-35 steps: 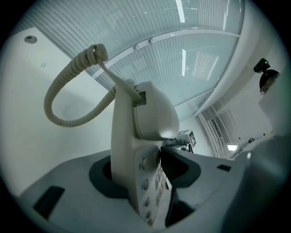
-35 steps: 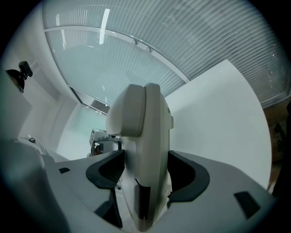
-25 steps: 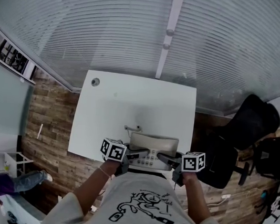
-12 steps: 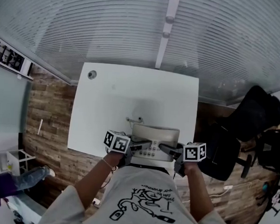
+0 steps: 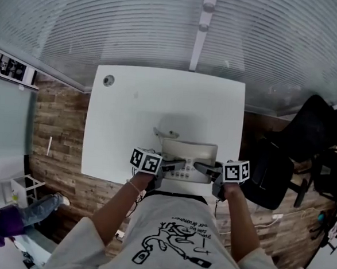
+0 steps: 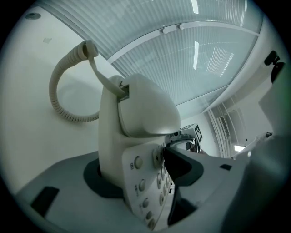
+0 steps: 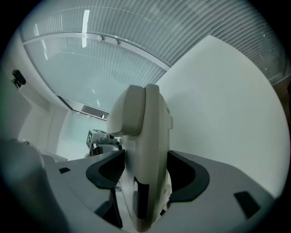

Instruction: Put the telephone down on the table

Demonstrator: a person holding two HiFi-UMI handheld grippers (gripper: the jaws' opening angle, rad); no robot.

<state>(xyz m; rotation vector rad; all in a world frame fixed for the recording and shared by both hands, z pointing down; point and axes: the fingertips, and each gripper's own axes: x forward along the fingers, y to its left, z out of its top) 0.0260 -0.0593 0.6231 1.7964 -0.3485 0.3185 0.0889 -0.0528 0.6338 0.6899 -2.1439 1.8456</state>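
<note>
The telephone (image 5: 188, 156) has come down and now sits further in over the near edge of the white table (image 5: 159, 101), both grippers along with it. It lies crosswise low in the middle of the head view, long axis left to right, its coiled cord (image 5: 163, 133) trailing toward the upper left. I cannot tell whether its base touches the tabletop. The left gripper (image 5: 177, 164) has its left end and the right gripper (image 5: 204, 168) its right end, neither nearer. The left jaws have just been widening, though both pads look to be on the telephone; the right jaws are clamped on its edge. The table lies straight below.
</note>
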